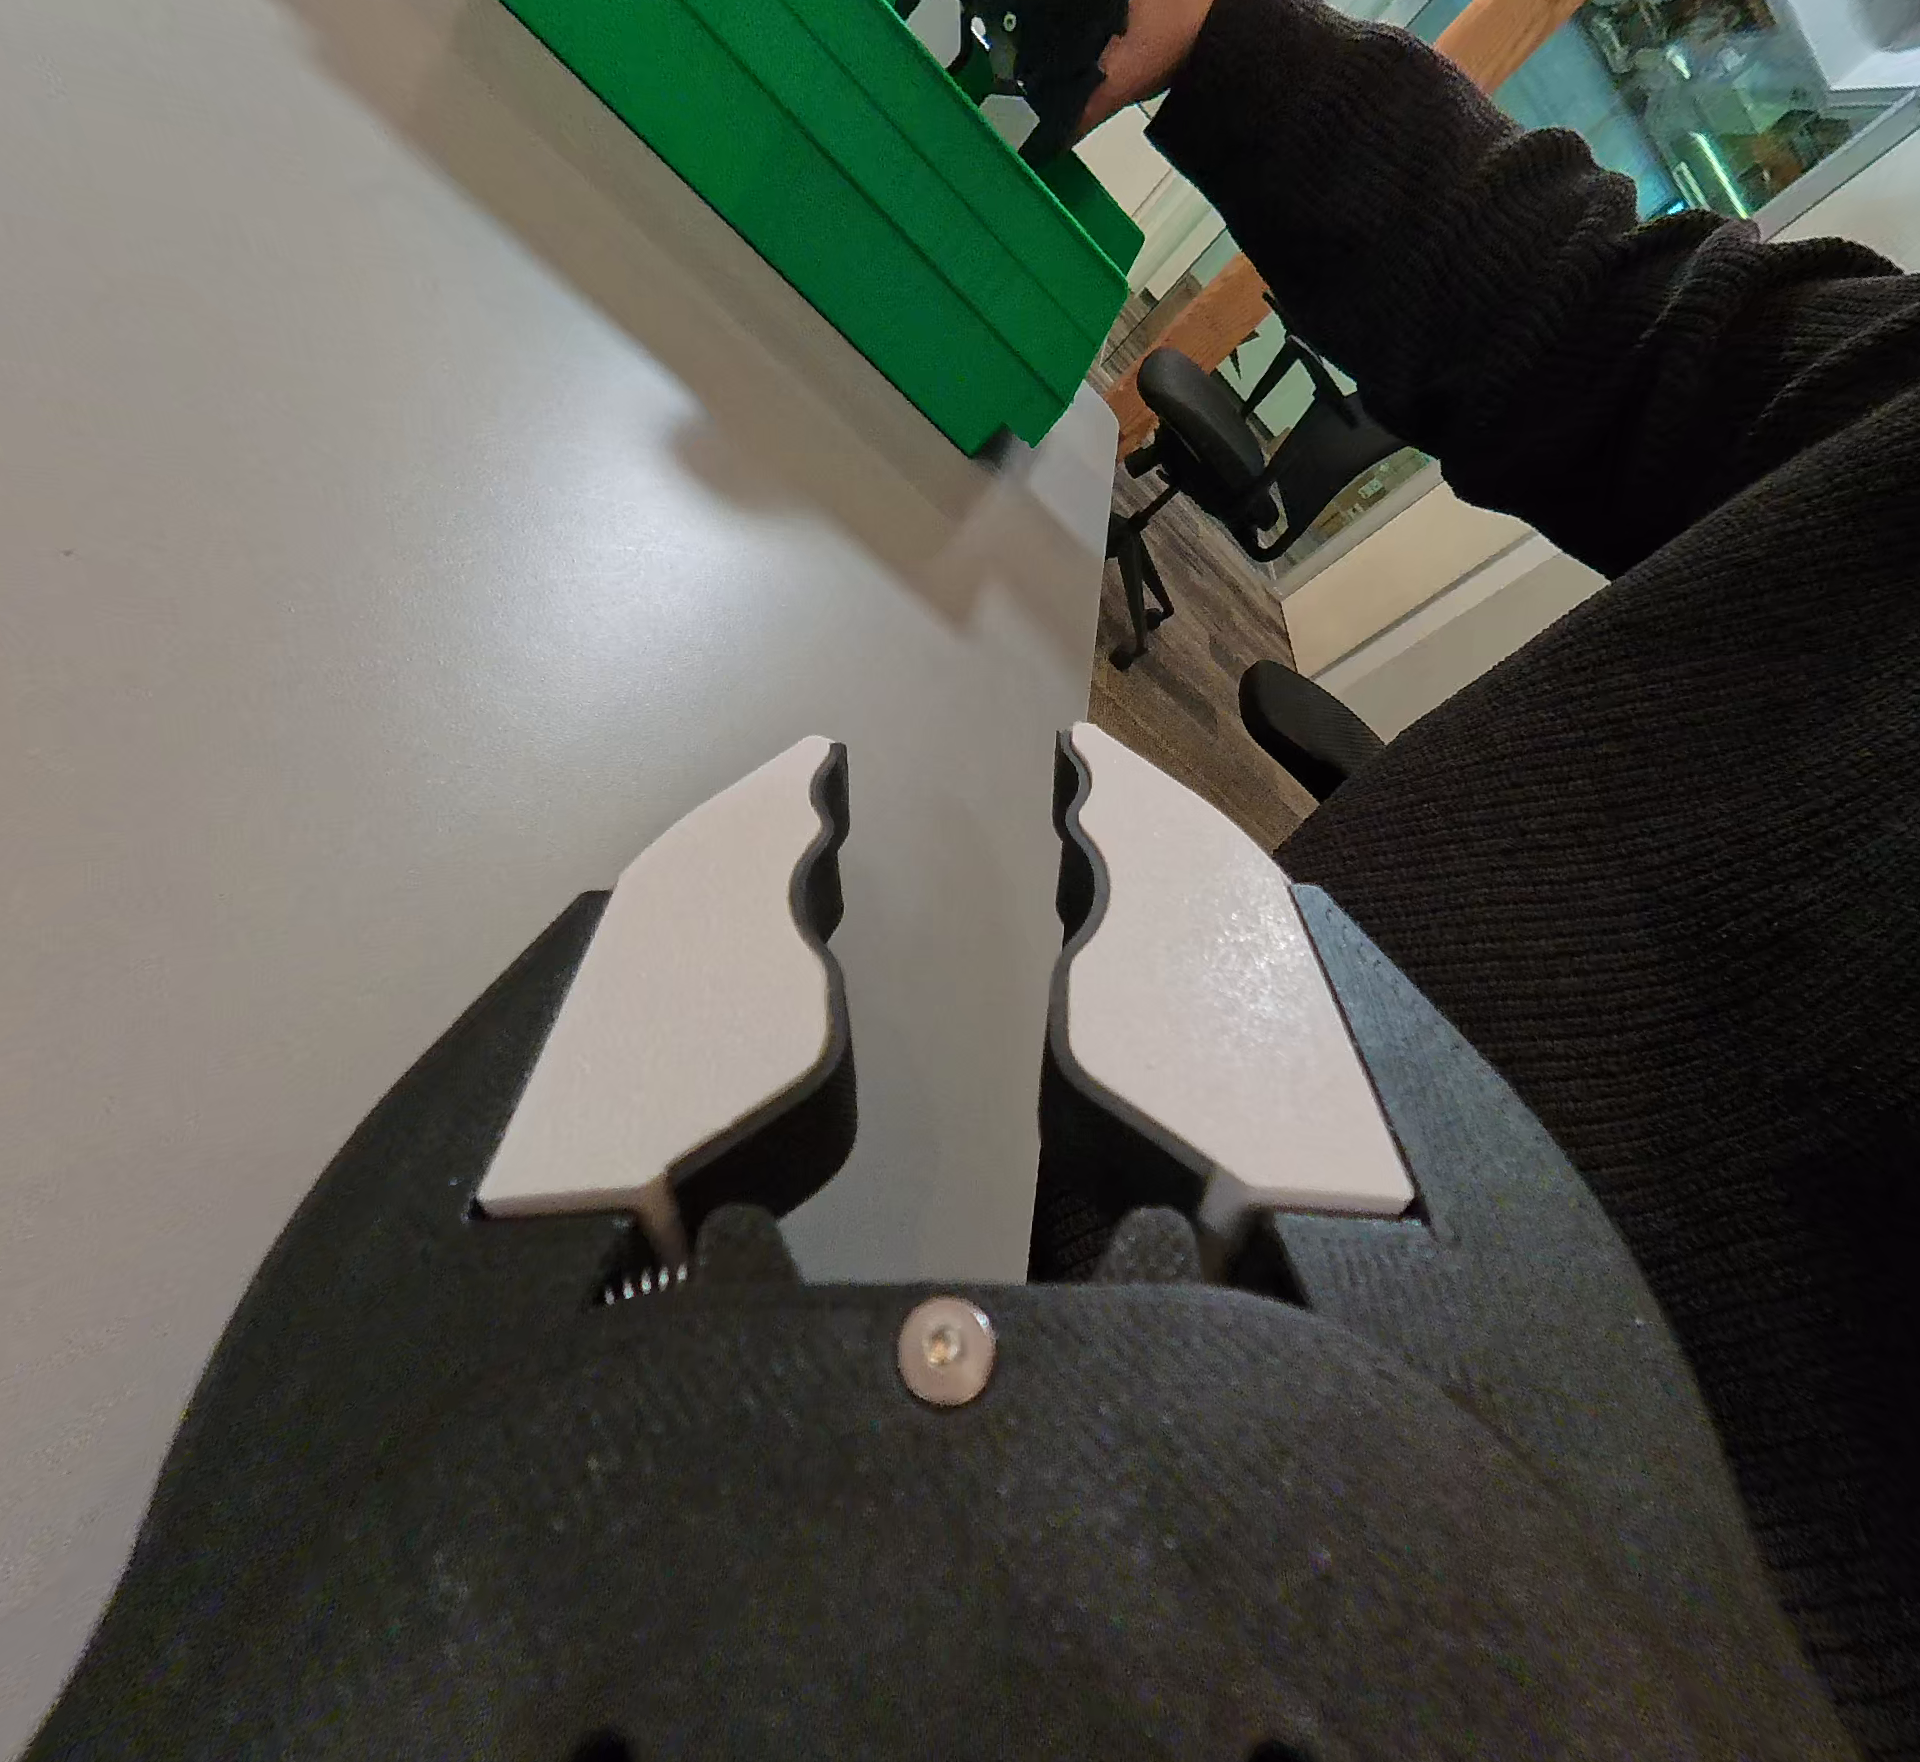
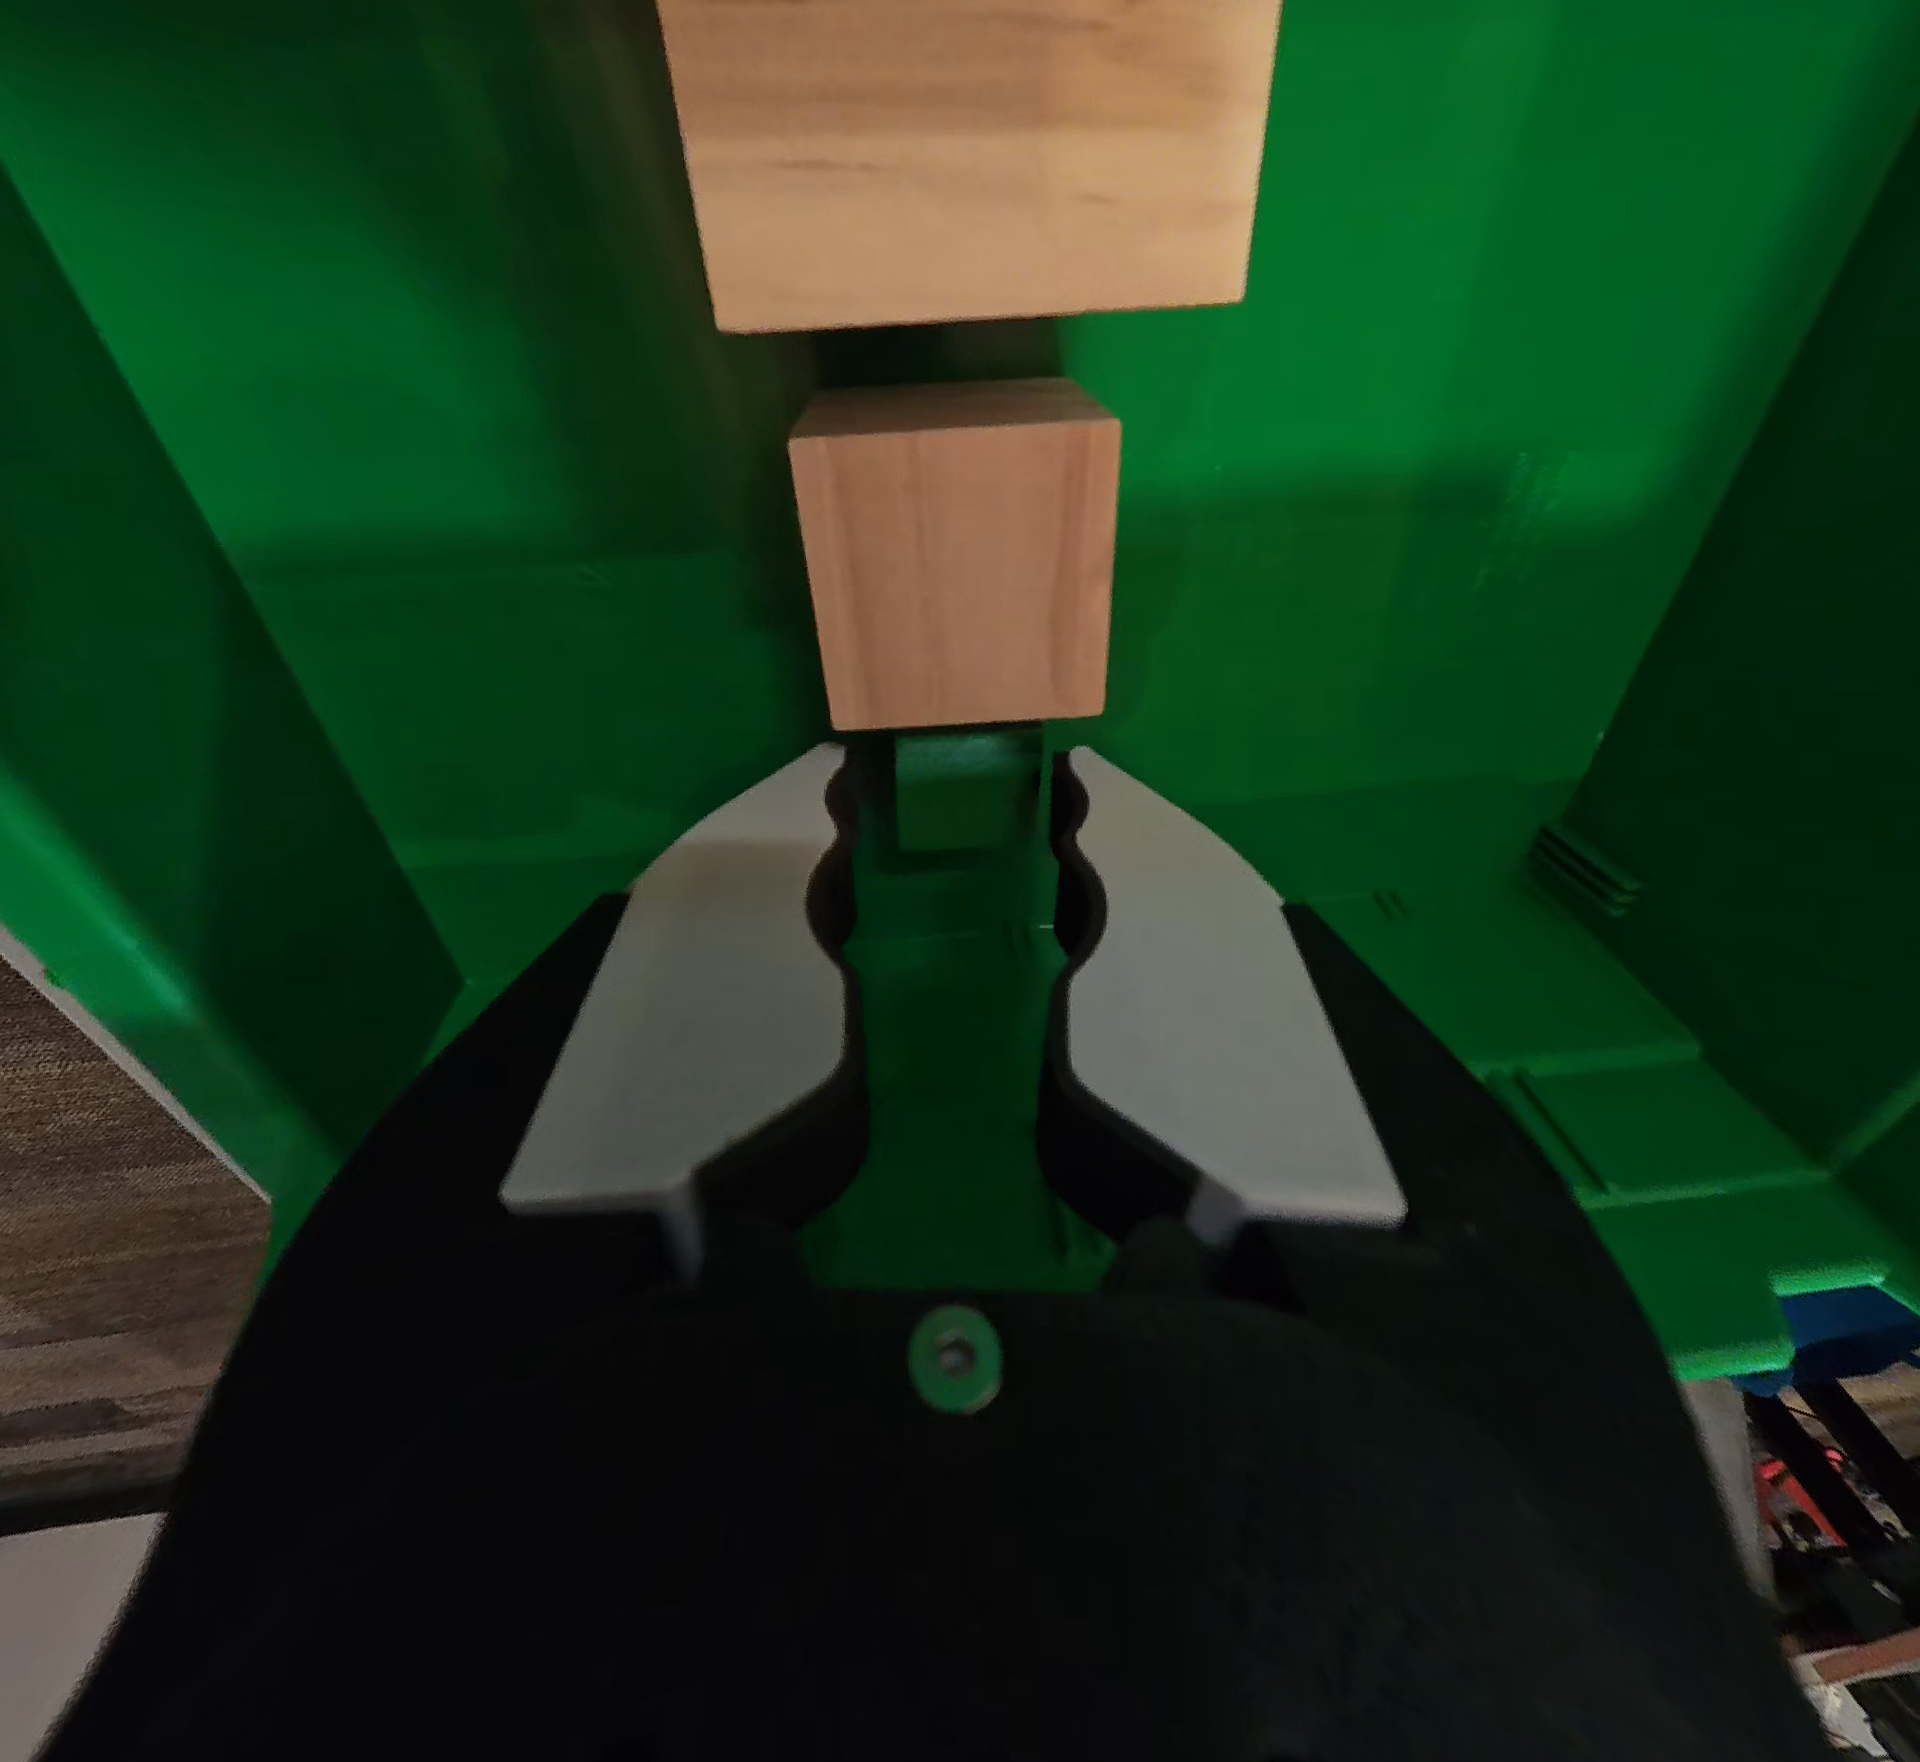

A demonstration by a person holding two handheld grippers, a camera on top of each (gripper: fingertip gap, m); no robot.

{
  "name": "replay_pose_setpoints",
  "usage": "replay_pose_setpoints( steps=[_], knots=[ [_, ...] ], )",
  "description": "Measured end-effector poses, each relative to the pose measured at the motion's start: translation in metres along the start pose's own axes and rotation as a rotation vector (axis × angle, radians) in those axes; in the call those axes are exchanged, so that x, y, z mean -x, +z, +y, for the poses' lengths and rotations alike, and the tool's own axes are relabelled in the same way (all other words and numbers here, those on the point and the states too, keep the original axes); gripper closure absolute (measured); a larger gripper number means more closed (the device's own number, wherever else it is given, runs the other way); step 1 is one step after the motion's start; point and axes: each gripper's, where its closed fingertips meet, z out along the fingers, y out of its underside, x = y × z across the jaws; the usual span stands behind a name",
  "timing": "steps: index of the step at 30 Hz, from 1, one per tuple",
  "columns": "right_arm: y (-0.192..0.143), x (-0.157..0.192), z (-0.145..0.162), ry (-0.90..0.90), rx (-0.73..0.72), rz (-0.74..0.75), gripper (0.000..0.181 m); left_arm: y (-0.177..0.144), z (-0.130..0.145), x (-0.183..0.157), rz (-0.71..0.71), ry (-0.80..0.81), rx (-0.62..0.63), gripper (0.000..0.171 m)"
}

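My right gripper is open and empty, reaching down inside a green plastic bin. A small wooden cube sits on the bin floor just beyond its fingertips, apart from them. A larger wooden block lies farther on, in line with the cube. My left gripper is open and empty, low over a white table near its right edge. In the left wrist view the green bin stands at the far end of the table, with the right gripper over it, held by a hand in a black sleeve.
The table's edge runs just right of the left gripper, with wood-look floor below. A black office chair stands past that edge. Wooden posts and glass cabinets are behind. The bin walls close in on both sides of the right gripper.
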Motion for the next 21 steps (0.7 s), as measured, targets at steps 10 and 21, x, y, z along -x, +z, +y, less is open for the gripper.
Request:
replay_pose_setpoints(
  steps=[10, 21],
  knots=[
    [-0.059, -0.014, -0.014, 0.098, -0.132, 0.148, 0.135, -0.001, -0.002, -0.002, 0.006, 0.006, -0.006, 0.133],
    [-0.236, 0.051, -0.228, 0.521, -1.428, 0.383, 0.081, -0.004, -0.009, -0.006, 0.002, 0.037, -0.025, 0.131]
  ],
)
